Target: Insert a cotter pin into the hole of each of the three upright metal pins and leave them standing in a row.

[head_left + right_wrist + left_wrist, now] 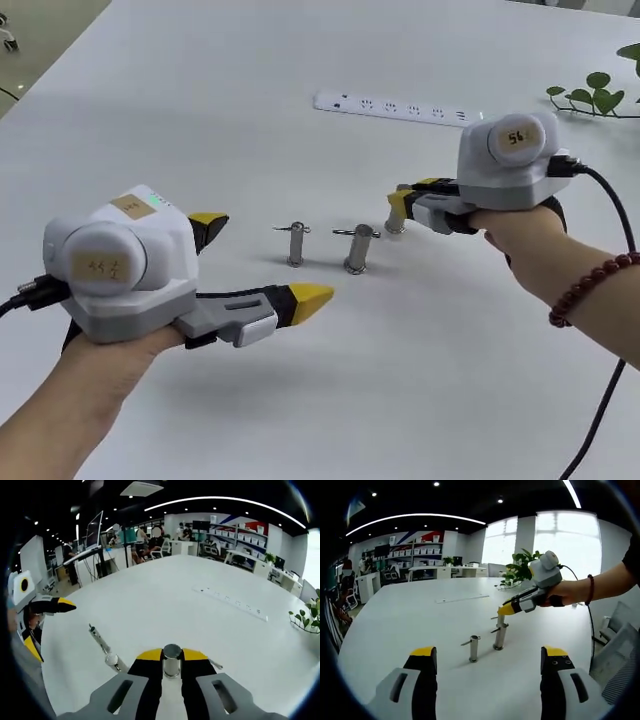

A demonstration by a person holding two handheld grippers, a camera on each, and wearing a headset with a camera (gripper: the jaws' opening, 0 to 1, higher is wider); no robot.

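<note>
Head view, left claw (260, 258) wide open above white desk (300, 400), right claw (402, 207) closed on rightmost metal pin (397, 227), middle pin (358, 250) and leftmost pin (295, 245) upright, cotter-pinned.

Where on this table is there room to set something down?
Bare table lies between the power strip and the metal pins, and nearer you, between the left gripper and the right arm. Crowded around the pins, where the right gripper clamps the end pin.

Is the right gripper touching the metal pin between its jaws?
Touching. The right gripper view shows the right gripper closed flush against both sides of the upright metal pin, with no gap.
</note>
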